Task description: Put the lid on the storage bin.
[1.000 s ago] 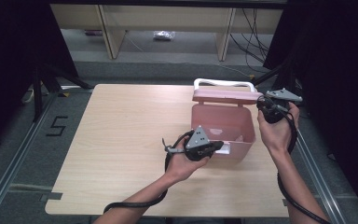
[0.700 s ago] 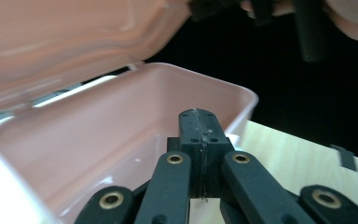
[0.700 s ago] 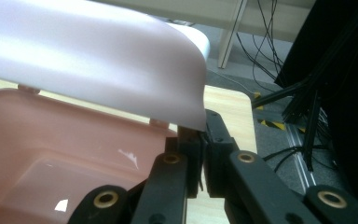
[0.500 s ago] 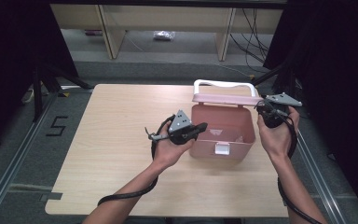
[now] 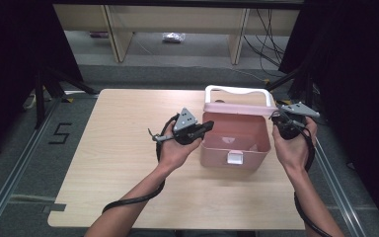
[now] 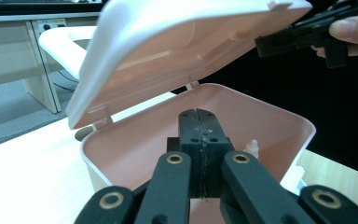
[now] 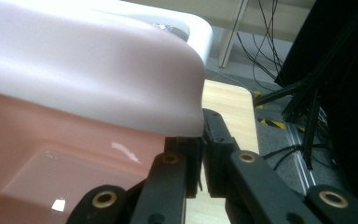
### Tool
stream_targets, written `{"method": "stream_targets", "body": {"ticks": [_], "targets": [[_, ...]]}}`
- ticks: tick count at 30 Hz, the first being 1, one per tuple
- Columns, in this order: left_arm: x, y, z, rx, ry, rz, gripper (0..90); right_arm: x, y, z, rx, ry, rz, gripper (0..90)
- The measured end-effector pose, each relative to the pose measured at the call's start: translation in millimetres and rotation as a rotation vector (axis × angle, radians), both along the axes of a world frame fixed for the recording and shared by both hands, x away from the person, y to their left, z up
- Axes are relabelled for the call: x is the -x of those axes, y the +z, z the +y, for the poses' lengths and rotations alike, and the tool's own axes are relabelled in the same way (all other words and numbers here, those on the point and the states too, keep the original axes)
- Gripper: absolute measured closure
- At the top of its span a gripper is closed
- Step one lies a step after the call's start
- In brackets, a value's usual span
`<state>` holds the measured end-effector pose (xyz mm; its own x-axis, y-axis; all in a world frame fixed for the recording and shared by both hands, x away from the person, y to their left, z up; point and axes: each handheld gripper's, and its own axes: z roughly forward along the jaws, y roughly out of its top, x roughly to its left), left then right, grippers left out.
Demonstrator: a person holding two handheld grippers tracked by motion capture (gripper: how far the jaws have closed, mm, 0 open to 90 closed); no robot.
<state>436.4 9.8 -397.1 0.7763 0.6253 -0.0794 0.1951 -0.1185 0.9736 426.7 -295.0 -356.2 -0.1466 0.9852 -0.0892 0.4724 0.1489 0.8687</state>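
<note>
A pink box [image 5: 234, 140] stands on the wooden bench [image 5: 118, 163], toward the bench's far right part, with its front latch [image 5: 235, 158] facing the person. Its lid [image 6: 186, 51] is partly raised, tilted up over the open body, and the white handle [image 5: 235, 92] on the lid lies at the box's far side.

The left gripper [image 5: 205, 129] sits at the box's left rim, held in the person's left hand [image 5: 173, 150]. In the left gripper view its jaws are pressed together, nothing between them, and they point over the near rim into the box's pink interior, below the raised lid.

The right gripper [image 5: 279, 120] is at the box's right far corner, held in the right hand [image 5: 292, 148]. In the right gripper view its jaws stand close together right under the lid's corner [image 7: 186, 112]; whether they pinch the lid's edge cannot be told. In the left gripper view the right gripper's black tip [image 6: 284, 42] touches the lid's far edge.

Beyond the box, past the bench's far edge, a grey floor [image 5: 177, 54] and pale furniture legs [image 5: 113, 32] show.
</note>
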Motion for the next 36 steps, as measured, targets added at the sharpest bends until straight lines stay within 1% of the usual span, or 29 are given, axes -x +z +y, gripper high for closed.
{"method": "stream_targets", "body": {"ticks": [1,2,3,5,6,7,8,10,12,13,14,15,16,18,19,20,21,23,24,25,26,27,29,30,31,32,34,35,36], "targets": [[-0.3,-0.1,0.3,0.0,0.002,0.001,90.0,-0.9,-1.5,-1.4,0.011,0.012,-0.02,87.7],[-0.5,0.0,0.7,-0.002,0.003,0.001,90.0,-0.3,-2.3,-2.4,0.019,0.02,-0.018,87.7],[-0.8,0.1,1.1,-0.001,0.005,0.001,90.0,1.8,-1.8,-1.6,0.013,0.004,-0.005,87.6],[-0.8,0.5,1.3,0.009,0.009,0.002,90.0,2.7,-4.1,-1.0,0.0,0.003,-0.019,87.7],[-0.8,0.9,1.5,0.01,0.009,0.0,90.0,4.2,-3.2,-3.0,0.018,0.015,-0.012,87.7],[-0.7,1.4,1.7,0.01,0.009,-0.003,90.0,5.4,-4.6,-0.8,-0.007,0.002,-0.012,87.7],[-0.6,1.8,1.7,0.01,0.009,-0.003,90.0,6.8,-5.8,-2.6,0.002,0.018,-0.012,87.8],[-1.0,2.9,2.1,0.011,0.01,-0.007,90.0,7.0,-7.9,-3.9,0.003,0.023,-0.015,87.9],[-1.6,4.2,2.9,0.01,0.011,-0.011,90.0,8.1,-7.5,-4.5,0.009,0.016,-0.005,88.0],[-2.0,4.9,3.0,0.013,0.013,-0.01,90.0,8.2,-7.5,-5.4,0.009,0.025,-0.009,88.1],[-2.3,5.5,3.4,0.014,0.013,-0.01,90.0,8.7,-8.3,-3.3,-0.015,0.008,-0.003,88.2],[-2.6,6.1,3.5,0.015,0.015,-0.012,90.0,9.4,-7.8,-2.8,-0.009,0.006,0.012,88.2],[-2.7,6.4,3.3,0.018,0.015,-0.012,90.0,9.4,-7.8,-2.8,-0.009,0.006,0.012,88.2],[-2.5,6.1,2.5,0.017,0.009,-0.01,90.0,9.2,-10.2,-4.1,-0.005,0.012,-0.01,88.1],[-2.5,6.1,2.5,0.017,0.009,-0.01,90.0,9.2,-10.2,-4.1,-0.005,0.012,-0.01,88.1],[-2.6,5.7,2.3,0.018,0.007,-0.009,90.0,10.4,-10.7,-5.4,-0.018,0.03,0.021,87.9],[-2.6,5.7,2.3,0.018,0.007,-0.009,90.0,10.8,-11.8,-5.3,-0.014,0.018,0.024,87.8],[-2.5,5.4,2.2,0.017,0.007,-0.009,90.0,11.6,-12.1,-6.4,-0.004,0.023,0.025,87.8],[-2.3,5.2,2.3,0.015,0.007,-0.008,90.0,13.3,-13.0,-4.6,-0.034,0.015,0.032,87.9],[-1.4,4.1,1.8,0.015,0.004,-0.006,90.0,15.2,-14.2,-5.2,-0.043,0.023,0.042,87.7],[-1.4,4.1,1.8,0.015,0.004,-0.006,90.0,15.2,-14.2,-5.2,-0.043,0.023,0.042,87.7],[-1.0,3.8,1.9,0.013,0.002,-0.007,90.0,18.1,-15.3,-7.2,-0.021,0.043,0.052,86.5],[-0.5,2.9,2.4,0.007,0.0,-0.006,90.0,20.0,-16.2,-7.7,-0.019,0.049,0.055,86.5],[-0.2,2.4,2.6,0.006,0.0,-0.002,90.0,22.1,-17.5,-7.0,-0.024,0.041,0.073,87.0],[0.0,1.9,2.8,0.006,-0.001,0.0,90.0,24.9,-19.3,-9.2,-0.032,0.052,0.08,90.0],[1.0,1.1,2.8,-0.002,-0.004,0.0,90.0,27.2,-19.2,-9.5,-0.035,0.047,0.102,90.0],[1.6,0.6,2.5,-0.002,-0.005,0.0,90.0,27.3,-20.8,-10.8,-0.034,0.047,0.095,90.0],[2.0,0.4,2.6,-0.004,-0.005,0.001,90.0,28.7,-21.1,-11.2,-0.028,0.04,0.1,90.0],[2.2,0.1,2.8,-0.007,-0.005,0.002,90.0,30.4,-20.9,-11.8,-0.036,0.047,0.113,90.0]]}}
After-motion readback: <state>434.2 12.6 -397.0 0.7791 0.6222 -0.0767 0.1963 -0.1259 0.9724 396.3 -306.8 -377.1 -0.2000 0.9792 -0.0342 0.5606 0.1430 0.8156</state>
